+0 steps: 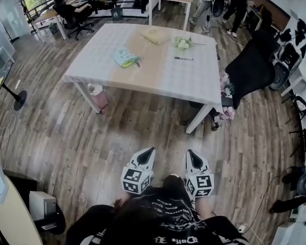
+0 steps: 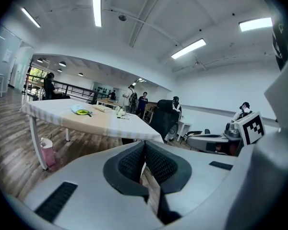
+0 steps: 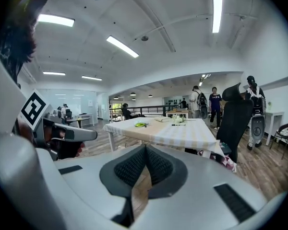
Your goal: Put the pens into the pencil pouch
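Both tongs clenched, nothing in either one. My left gripper and right gripper have pads pressed together, with only floor past the tips. They sit side by side at 6 o'clock in the head view, above the wooden floor and well apart from the work.

The square table with the white-and-beige checked cloth is at 12 o'clock from the grippers. On it:
- Light teal fabric pencil pouch – left of the table's centre, lying flat. A dark sliver sticks out at its 4 o'clock edge; I can't tell what's inside.
- Black pen – at 3 o'clock from the pouch, flat on the cloth, well apart from it and outside it.
- Small bunch of white flowers – at 12 o'clock from the pen.
- Flat tan item – far side of the table.

A pink bag stands on the floor beside the near-left table leg. A black office chair is at the table's 3 o'clock.
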Demonstrator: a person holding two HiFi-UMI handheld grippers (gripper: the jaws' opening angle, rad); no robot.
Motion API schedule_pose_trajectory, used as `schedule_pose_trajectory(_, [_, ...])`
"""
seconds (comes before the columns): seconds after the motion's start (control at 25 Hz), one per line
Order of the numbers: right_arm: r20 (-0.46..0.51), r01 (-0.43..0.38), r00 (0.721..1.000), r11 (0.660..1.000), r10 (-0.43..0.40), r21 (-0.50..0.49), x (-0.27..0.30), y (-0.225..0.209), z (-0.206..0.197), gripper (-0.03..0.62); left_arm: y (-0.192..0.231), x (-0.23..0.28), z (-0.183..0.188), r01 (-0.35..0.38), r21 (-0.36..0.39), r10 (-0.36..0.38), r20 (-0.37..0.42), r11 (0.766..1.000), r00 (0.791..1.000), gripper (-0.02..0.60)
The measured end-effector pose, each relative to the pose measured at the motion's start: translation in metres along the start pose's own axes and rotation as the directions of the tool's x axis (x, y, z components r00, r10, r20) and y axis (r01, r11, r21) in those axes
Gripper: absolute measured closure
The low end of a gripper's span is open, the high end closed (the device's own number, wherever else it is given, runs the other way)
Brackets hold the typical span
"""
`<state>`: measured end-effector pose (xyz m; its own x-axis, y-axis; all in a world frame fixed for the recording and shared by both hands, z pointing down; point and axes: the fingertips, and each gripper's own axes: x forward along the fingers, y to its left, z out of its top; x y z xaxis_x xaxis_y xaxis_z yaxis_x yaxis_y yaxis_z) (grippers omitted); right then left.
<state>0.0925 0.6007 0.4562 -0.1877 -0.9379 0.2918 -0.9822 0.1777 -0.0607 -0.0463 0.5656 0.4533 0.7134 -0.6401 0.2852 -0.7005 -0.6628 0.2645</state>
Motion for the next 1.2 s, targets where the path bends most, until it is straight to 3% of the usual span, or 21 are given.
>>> schedule_pose_trajectory(0.2, [-0.003, 0.011, 1.000, 1.000, -0.011, 0.014, 0.027, -0.022, 0.002, 0.585, 0.010, 0.030, 0.002, 0.001, -0.010, -0.001, -0.015, 1.000, 1.000, 0.561])
schedule_pose_trajectory(0.52, [0.006, -0.028, 1.000, 0.999, 0.028, 0.015, 0.099, -0.109, 0.033, 0.583, 0.020, 0.129, 0.046, -0.048, -0.025, 0.048, 0.005, 0.999, 0.999, 0.561])
schedule_pose_trajectory(0.84, [0.001, -0.105, 0.994, 0.994, 0.105, -0.016, 0.153, -0.210, 0.059, 0.583, -0.002, 0.238, 0.078, -0.103, -0.047, 0.105, 0.035, 0.994, 0.994, 0.561])
schedule_pose_trajectory(1.2, [-0.019, -0.132, 0.991, 0.991, 0.132, 0.018, 0.189, -0.287, 0.056, 0.583, -0.020, 0.312, 0.080, -0.139, -0.065, 0.140, 0.022, 0.988, 0.990, 0.561])
